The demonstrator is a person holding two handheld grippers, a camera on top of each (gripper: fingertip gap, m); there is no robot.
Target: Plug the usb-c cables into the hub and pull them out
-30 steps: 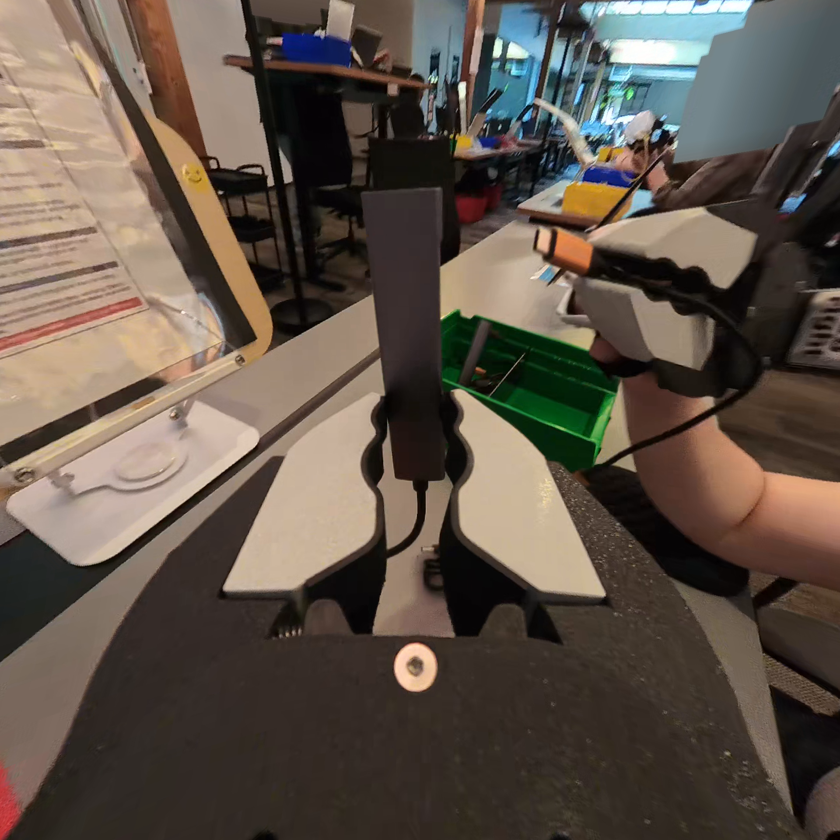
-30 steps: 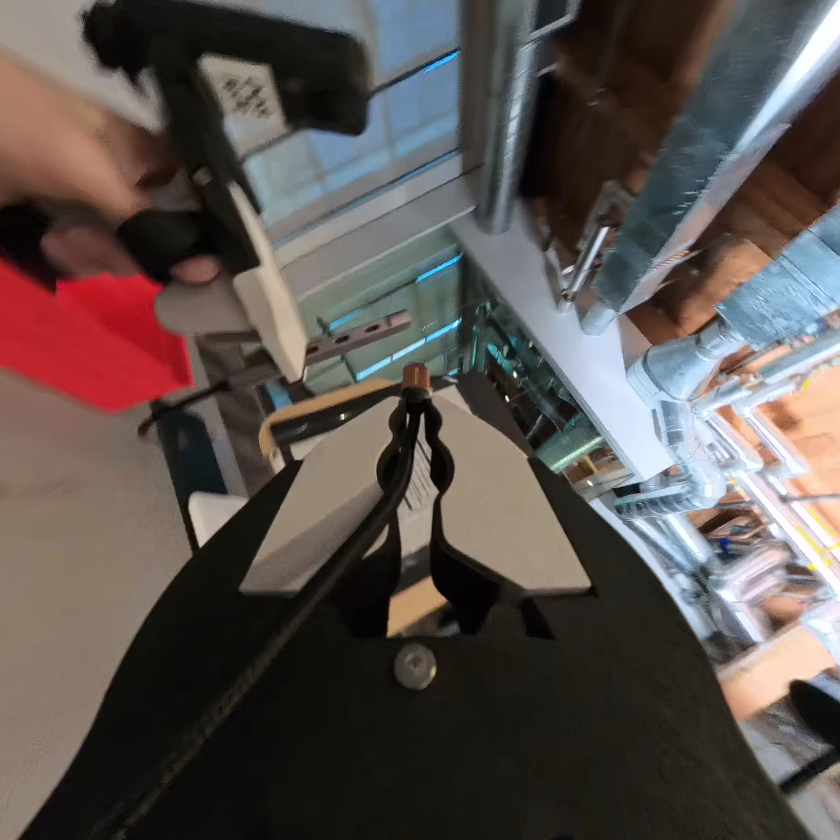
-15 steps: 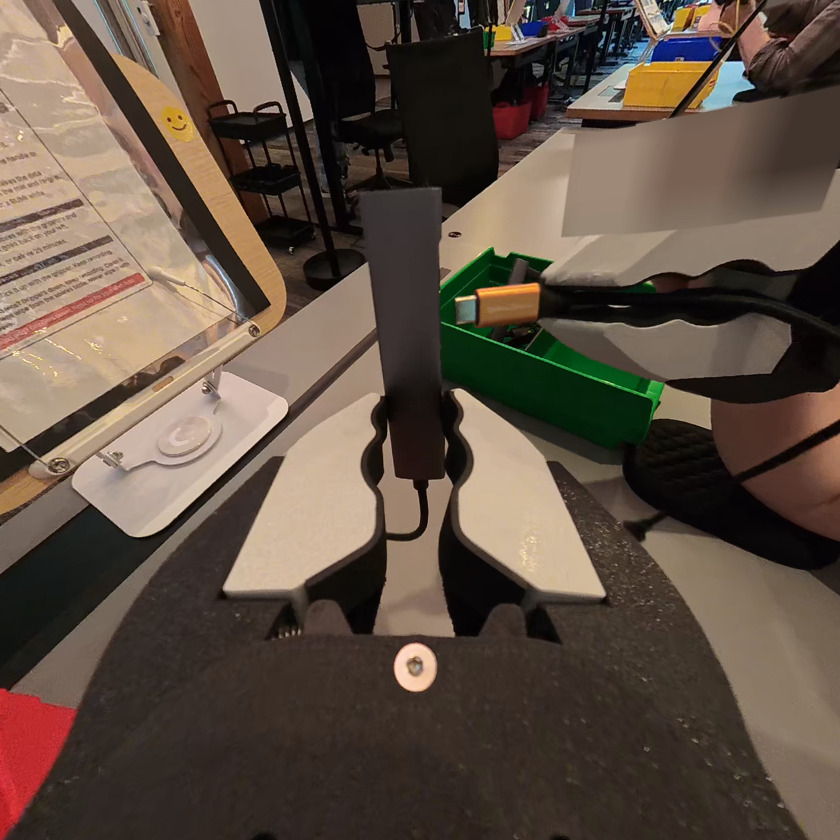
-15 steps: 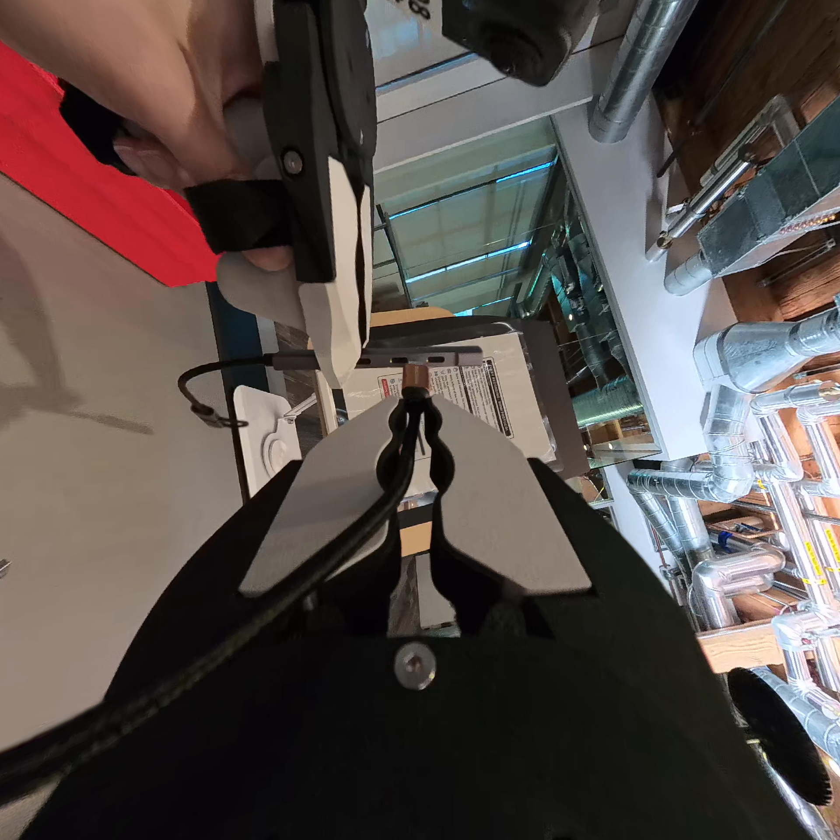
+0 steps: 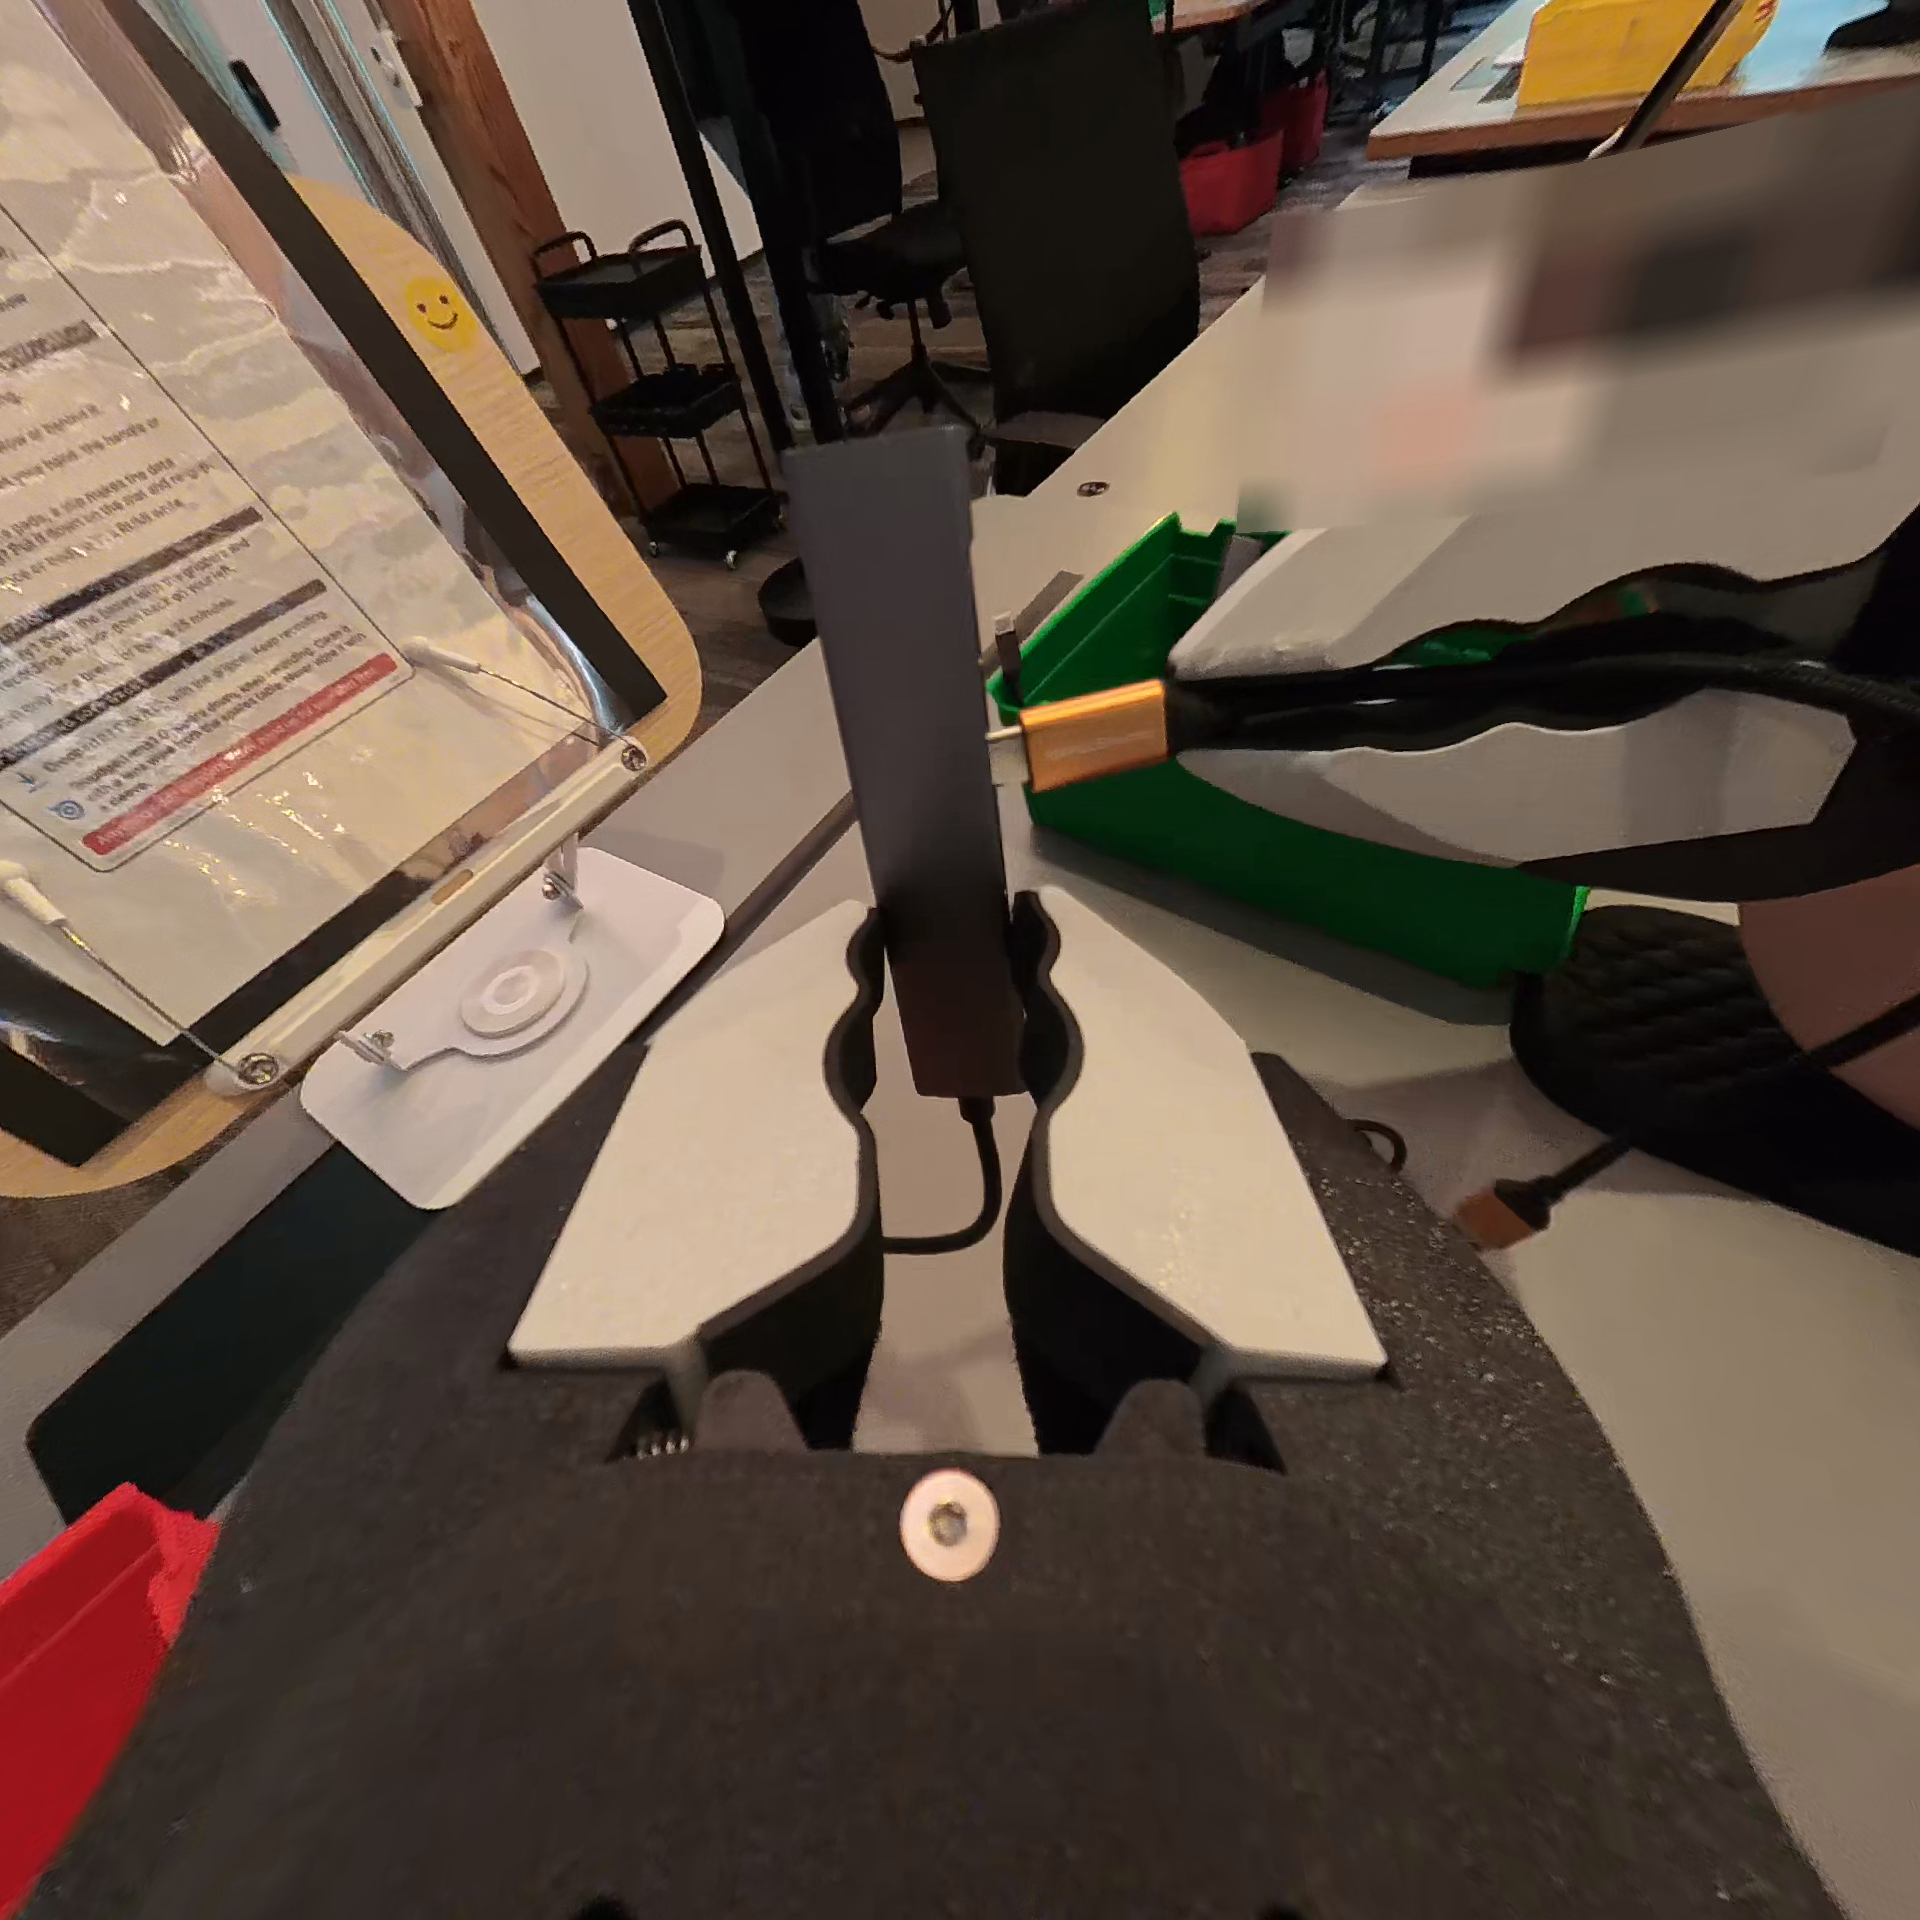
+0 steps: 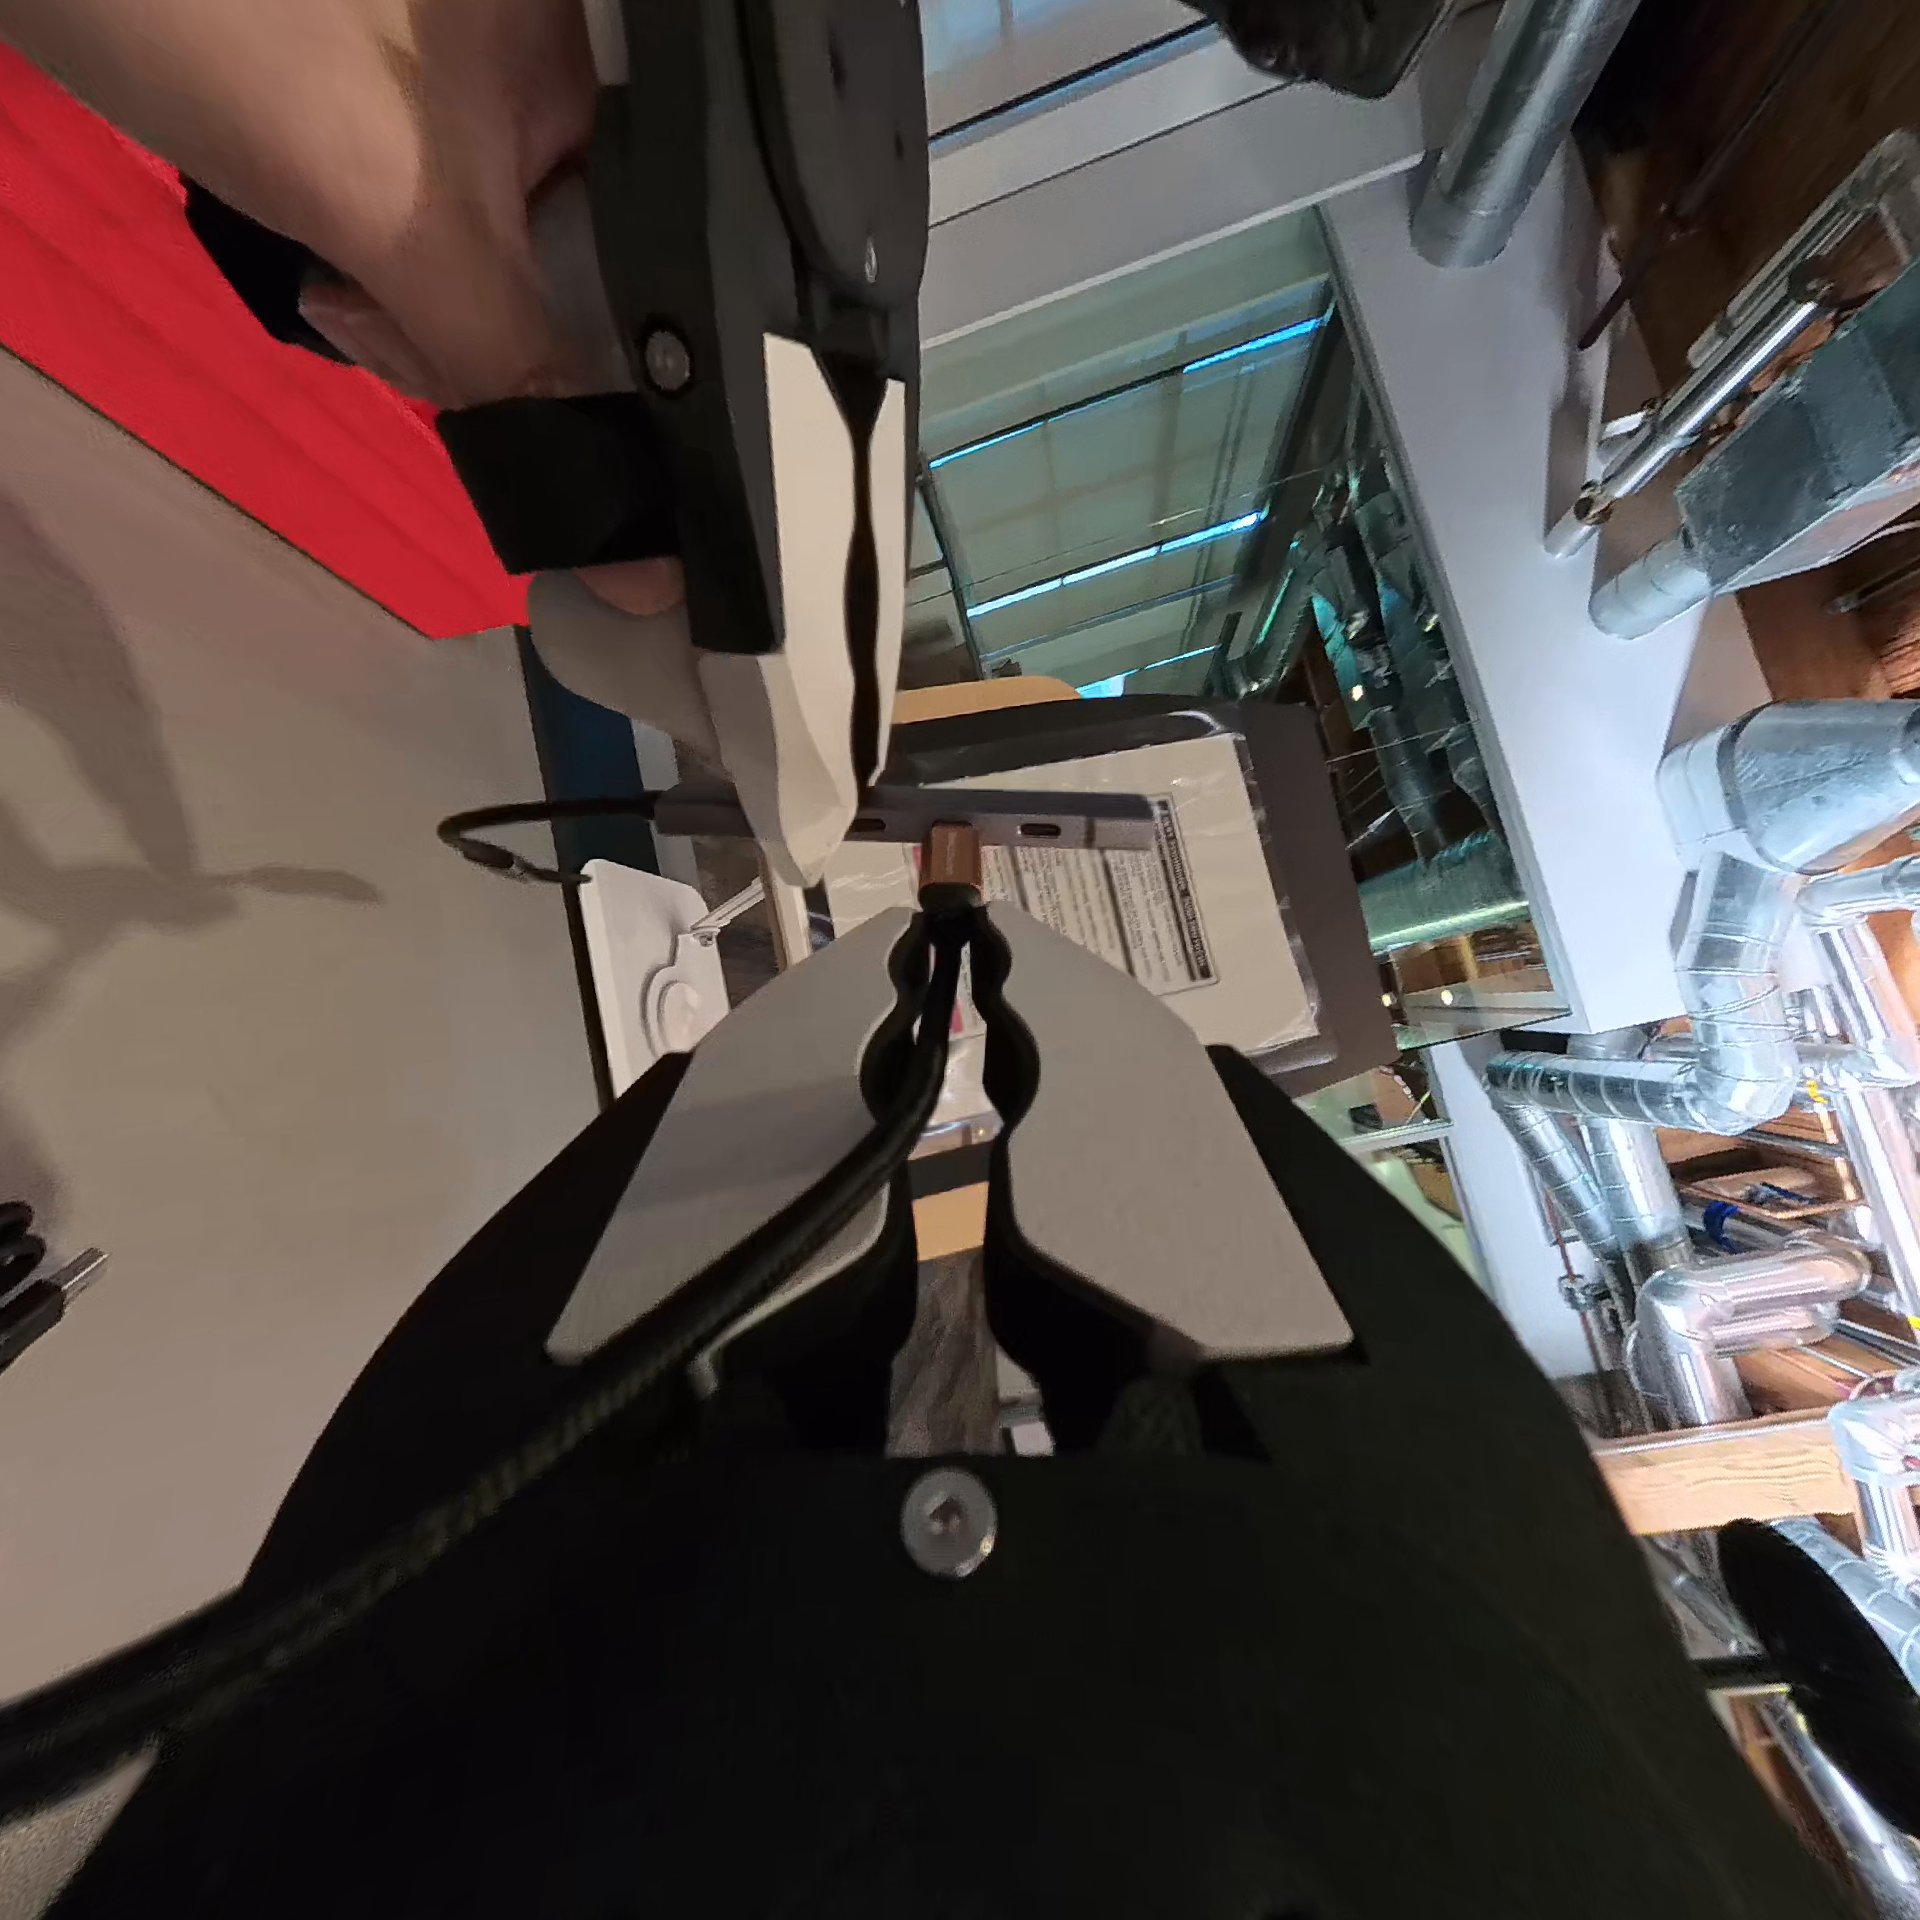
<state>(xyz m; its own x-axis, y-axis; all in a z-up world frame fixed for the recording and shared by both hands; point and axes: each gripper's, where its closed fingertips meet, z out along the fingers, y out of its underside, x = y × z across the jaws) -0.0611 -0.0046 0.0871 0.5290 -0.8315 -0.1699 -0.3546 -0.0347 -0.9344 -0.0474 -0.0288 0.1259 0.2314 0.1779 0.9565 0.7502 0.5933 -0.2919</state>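
Note:
My left gripper is shut on the lower end of a dark grey hub and holds it upright above the table. My right gripper is shut on a black braided cable just behind its orange usb-c plug. The plug's tip meets the middle port on the hub's edge; I cannot tell how deep it sits. In the left wrist view the orange plug touches the hub's right side, with the right gripper behind it. The left gripper also shows in the right wrist view.
A green bin stands behind the hub on the grey table. A second orange plug lies on the table at the right. A framed sheet on a white stand is at the left. A red bin is at the near left. Left tips to right tips: about 5 cm.
The right gripper has carried the orange plug leftward from clear of the hub up to its edge. The left gripper has kept hold of the hub.

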